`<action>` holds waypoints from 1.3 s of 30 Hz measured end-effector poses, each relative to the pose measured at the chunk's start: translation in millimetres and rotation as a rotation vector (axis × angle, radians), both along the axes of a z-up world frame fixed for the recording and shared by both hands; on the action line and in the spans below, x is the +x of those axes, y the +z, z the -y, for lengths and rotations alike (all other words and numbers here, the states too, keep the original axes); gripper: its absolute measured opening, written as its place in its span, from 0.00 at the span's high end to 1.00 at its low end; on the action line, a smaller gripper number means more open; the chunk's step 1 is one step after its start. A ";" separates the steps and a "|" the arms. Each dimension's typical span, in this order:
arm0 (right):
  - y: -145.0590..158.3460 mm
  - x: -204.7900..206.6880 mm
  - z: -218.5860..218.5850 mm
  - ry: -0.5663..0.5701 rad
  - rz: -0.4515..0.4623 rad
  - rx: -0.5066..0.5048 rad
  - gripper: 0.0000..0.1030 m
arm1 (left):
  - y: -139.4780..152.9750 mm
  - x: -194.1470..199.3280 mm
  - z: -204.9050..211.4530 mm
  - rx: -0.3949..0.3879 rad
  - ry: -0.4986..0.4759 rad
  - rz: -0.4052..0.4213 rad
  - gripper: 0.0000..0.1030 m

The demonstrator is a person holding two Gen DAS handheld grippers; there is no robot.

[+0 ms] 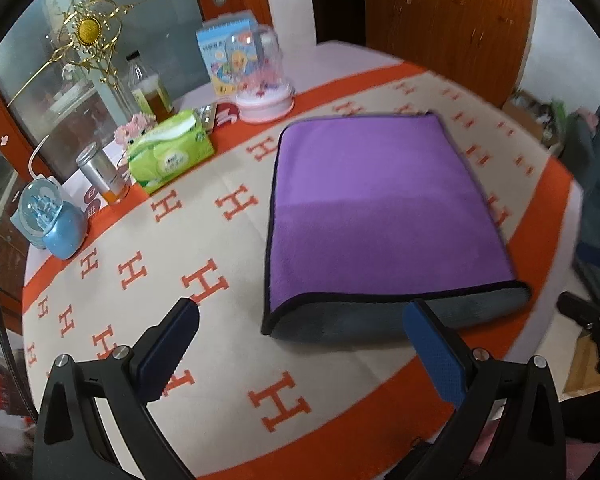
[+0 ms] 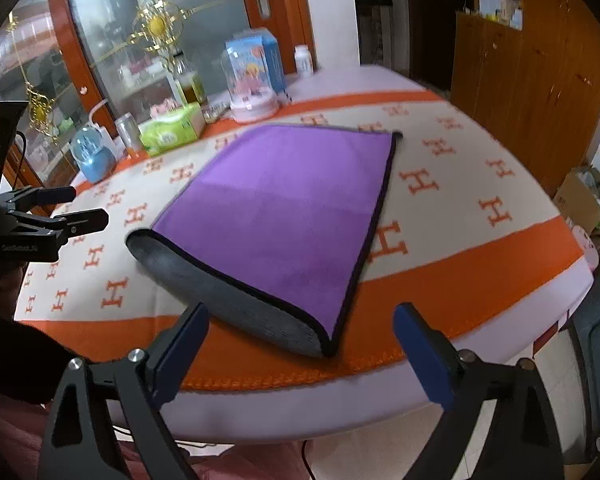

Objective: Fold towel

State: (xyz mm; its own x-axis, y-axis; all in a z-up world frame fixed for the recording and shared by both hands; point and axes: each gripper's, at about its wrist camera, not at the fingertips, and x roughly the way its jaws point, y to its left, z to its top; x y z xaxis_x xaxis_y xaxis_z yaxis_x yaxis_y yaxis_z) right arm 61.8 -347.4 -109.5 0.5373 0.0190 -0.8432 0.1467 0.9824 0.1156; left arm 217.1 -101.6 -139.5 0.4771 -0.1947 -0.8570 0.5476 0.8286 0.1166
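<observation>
Folded purple towel (image 2: 284, 216) lies flat beyond the gaping right gripper (image 2: 300, 336)

Left tongs (image 1: 302, 322) and right tongs (image 2: 300, 322) both gape wide, holding nothing.

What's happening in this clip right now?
A person with two handheld tools is folding a purple towel on the H-patterned tablecloth. The towel lies folded over, grey underside showing at the near edge. The left tool and the right tool are both open, holding nothing.
</observation>
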 end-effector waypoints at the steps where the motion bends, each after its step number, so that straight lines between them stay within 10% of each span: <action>1: -3.5 1.6 1.2 0.001 -0.008 0.004 0.13 | -5.4 3.2 2.0 0.013 0.001 -0.011 0.01; 20: -52.4 19.6 6.0 0.052 -0.163 0.073 0.45 | -68.5 50.6 -0.2 -0.011 0.053 -0.223 0.11; 39: -56.7 24.5 1.8 0.079 -0.195 0.074 0.79 | -85.3 51.6 -10.3 0.007 0.068 -0.289 0.75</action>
